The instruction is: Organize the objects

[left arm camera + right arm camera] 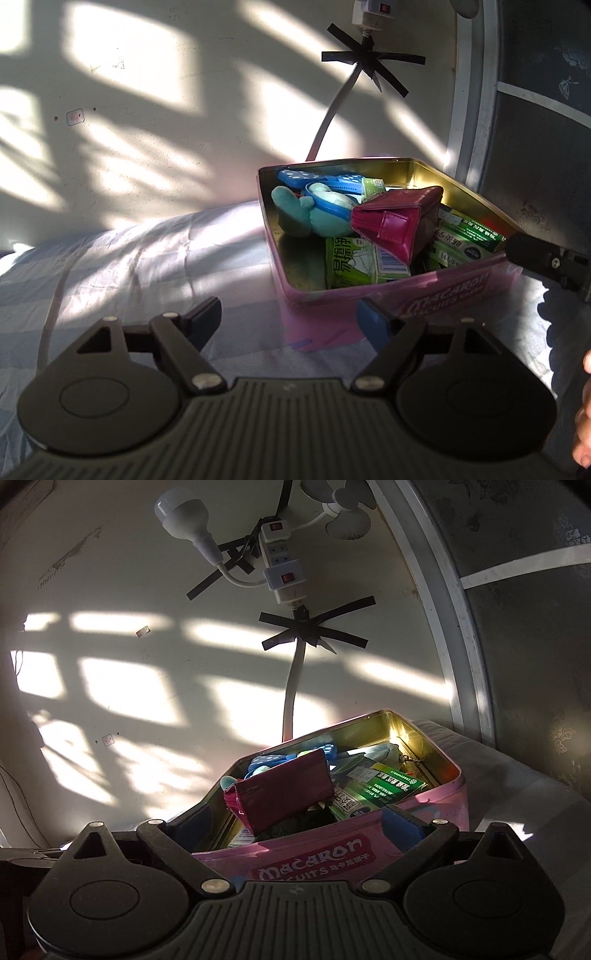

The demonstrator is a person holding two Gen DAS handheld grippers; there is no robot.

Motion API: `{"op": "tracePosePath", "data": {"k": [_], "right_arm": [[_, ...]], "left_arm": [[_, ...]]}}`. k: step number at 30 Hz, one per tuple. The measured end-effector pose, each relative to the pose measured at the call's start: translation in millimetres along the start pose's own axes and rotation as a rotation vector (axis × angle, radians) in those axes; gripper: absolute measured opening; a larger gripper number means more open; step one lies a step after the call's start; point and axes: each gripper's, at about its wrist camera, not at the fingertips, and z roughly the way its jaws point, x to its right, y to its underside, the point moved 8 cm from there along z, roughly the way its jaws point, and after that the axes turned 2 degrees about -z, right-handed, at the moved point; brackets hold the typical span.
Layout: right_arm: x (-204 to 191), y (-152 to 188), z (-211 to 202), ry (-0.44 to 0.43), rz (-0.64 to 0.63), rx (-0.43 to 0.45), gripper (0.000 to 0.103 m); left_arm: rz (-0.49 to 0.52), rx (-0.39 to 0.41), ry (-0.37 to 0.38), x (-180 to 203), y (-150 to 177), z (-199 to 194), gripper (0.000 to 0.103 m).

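Bed: a mattress under a pale checked sheet (122, 266) carries everything — soft ground, so the tin may well rock under a push.
Tin: the pink rectangular biscuit tin with a gold inside (436, 295) sits lidless on the bed by the wall, near the left gripper and right under the right one.
Contents: a teal plush toy (306, 214) lies at the far left; a magenta leather-look purse (391, 225) is propped on top in the middle; green medicine cartons (354, 266) are stacked around and under it; a blue dotted piece (295, 178) lies at the back.
Right gripper (297, 821): jaws wide apart, straddling the tin's near wall, holding nothing.
Left gripper (291, 317): jaws apart and empty, hovering above the sheet just short of the tin.
Step, as I judge it: settling the purse — best approached squarely, gripping its upper edge, while the other gripper steadies the tin's rim.
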Motion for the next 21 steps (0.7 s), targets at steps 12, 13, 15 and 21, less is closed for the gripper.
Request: {"op": "tracePosePath", "data": {"k": [12,13,15,21], "right_arm": [[-20.3,10.2,-11.7,-0.014,-0.006,-0.025,0.099],[-23.5,12.8,-12.9,-0.013,-0.008,-0.029,0.099],[-25.7,15.2,-13.5,-0.012,-0.012,-0.033,0.099],[-30.0,20.5,-14.5,0.000,-0.005,-0.045,0.099]], "left_arm": [[-0.026,0.030,-0.044,-14.9,21.2,-24.1,0.096],[-0.028,0.026,-0.044,-15.5,23.5,-24.7,0.096],[-0.031,0.020,-0.045,-17.1,27.2,-25.2,0.097],[-0.037,0.000,-0.050,-22.0,37.5,-25.6,0.100]]}}
